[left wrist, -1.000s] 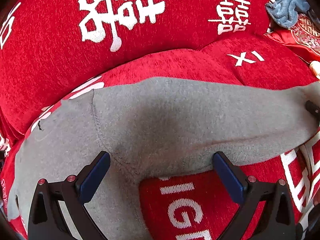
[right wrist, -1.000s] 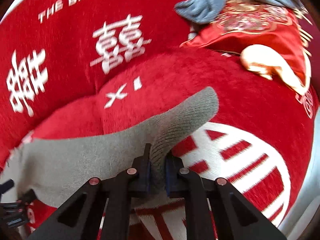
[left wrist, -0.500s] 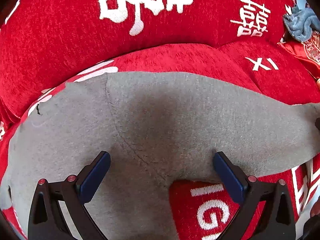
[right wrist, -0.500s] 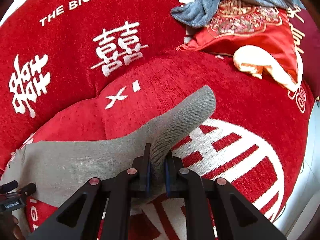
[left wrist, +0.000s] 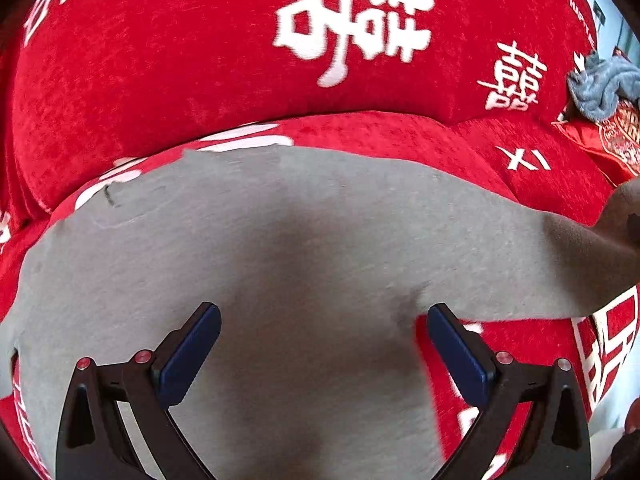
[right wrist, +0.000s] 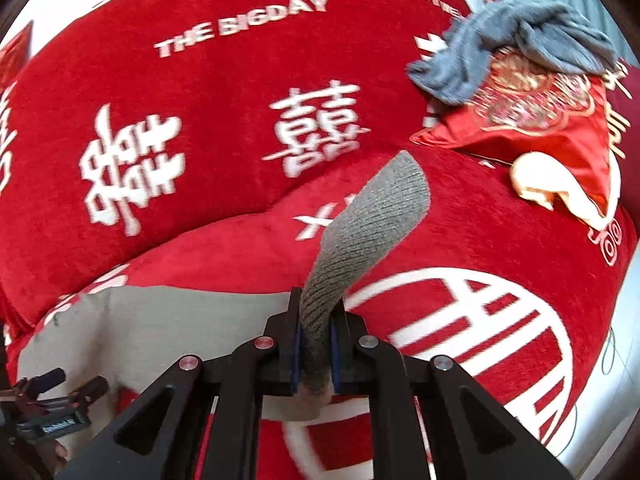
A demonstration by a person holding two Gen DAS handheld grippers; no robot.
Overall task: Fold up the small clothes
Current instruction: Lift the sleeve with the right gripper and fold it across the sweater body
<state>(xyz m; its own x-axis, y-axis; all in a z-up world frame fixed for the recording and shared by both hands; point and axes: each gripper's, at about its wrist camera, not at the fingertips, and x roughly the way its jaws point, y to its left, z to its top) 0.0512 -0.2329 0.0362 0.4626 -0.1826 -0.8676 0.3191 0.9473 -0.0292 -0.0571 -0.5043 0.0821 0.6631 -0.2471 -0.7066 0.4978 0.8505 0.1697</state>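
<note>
A small grey pair of pants (left wrist: 304,248) lies spread on a red sofa seat. My left gripper (left wrist: 320,328) hovers open just above its middle, blue pads wide apart, nothing between them. My right gripper (right wrist: 315,320) is shut on the ribbed cuff (right wrist: 372,216) of one grey leg, which stands lifted off the cushion and curls upward. The rest of the grey pants (right wrist: 168,320) stretches left below it. In the right wrist view the left gripper (right wrist: 52,396) shows at the lower left edge.
The red sofa cover (left wrist: 200,60) carries white characters and lettering. A blue-grey towel (right wrist: 516,44) lies on a red embroidered pillow (right wrist: 536,128) at the back right. The seat's front edge (right wrist: 600,380) runs along the right, with pale floor beyond.
My right gripper has risen, pulling the cuff up off the cushion so the leg hangs lifted. My left gripper has slid left over the pants, still open.
</note>
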